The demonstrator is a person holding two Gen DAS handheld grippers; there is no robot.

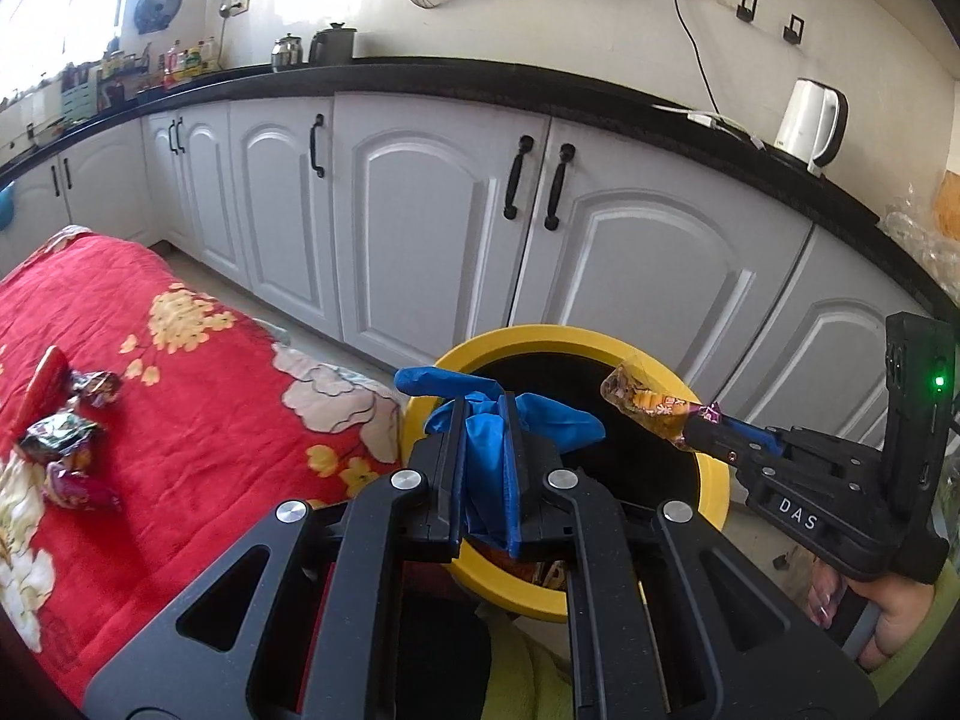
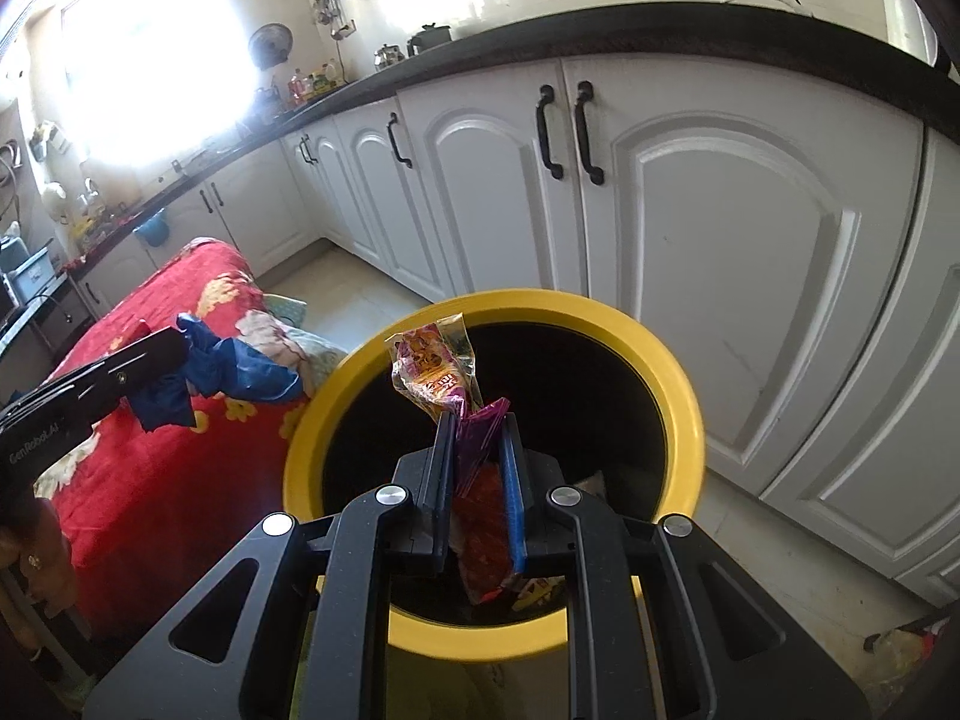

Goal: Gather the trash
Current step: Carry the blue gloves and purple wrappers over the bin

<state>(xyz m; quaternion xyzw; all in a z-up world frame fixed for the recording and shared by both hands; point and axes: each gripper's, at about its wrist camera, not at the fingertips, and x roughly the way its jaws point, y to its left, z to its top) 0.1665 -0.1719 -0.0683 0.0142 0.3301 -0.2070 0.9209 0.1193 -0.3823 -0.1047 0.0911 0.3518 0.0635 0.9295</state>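
My left gripper (image 1: 485,405) is shut on a crumpled blue glove (image 1: 489,450) and holds it over the left rim of the yellow trash bin (image 1: 540,339). My right gripper (image 2: 477,420) is shut on a purple and orange snack wrapper (image 2: 435,363), held above the bin's dark opening (image 2: 600,396). The right gripper (image 1: 699,429) with its wrapper (image 1: 645,405) also shows in the left wrist view. The left gripper (image 2: 174,354) with the glove (image 2: 222,369) also shows in the right wrist view. Some wrappers lie inside the bin (image 2: 534,591).
A table with a red flowered cloth (image 1: 198,420) stands left of the bin, with several crumpled wrappers (image 1: 60,438) on it. White cabinets (image 1: 420,210) with a black counter run behind. A white kettle (image 1: 810,123) stands on the counter.
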